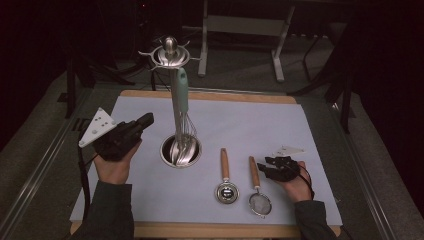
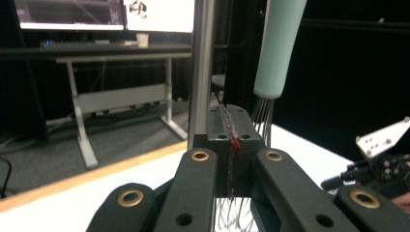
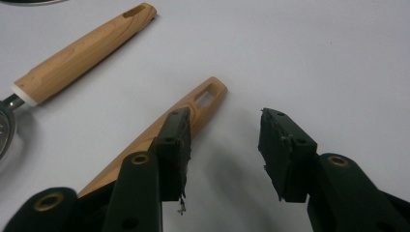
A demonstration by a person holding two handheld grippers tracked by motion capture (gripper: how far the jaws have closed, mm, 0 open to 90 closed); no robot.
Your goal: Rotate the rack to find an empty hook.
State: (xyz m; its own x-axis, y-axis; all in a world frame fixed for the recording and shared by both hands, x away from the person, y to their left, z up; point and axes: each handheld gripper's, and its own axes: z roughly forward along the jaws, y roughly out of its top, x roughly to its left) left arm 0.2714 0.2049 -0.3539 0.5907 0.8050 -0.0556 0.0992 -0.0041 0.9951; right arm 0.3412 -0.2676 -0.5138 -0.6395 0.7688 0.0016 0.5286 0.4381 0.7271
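Desk (image 2: pixel 121 63), monitors (image 2: pixel 67 12) behind table (image 1: pixel 250 97).

Glossy metal rack (image 1: pixel 170 52), matt mint plastic whisk handle (image 1: pixel 180 90), smooth wooden strainer handle (image 3: pixel 159 130).

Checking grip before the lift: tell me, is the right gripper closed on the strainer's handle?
No, the right gripper stands open beside the strainer's handle.

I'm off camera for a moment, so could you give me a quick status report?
Left gripper shut, empty, beside the whisk on the stand. Right gripper open by the strainer handle, not gripping. Nothing in the way.
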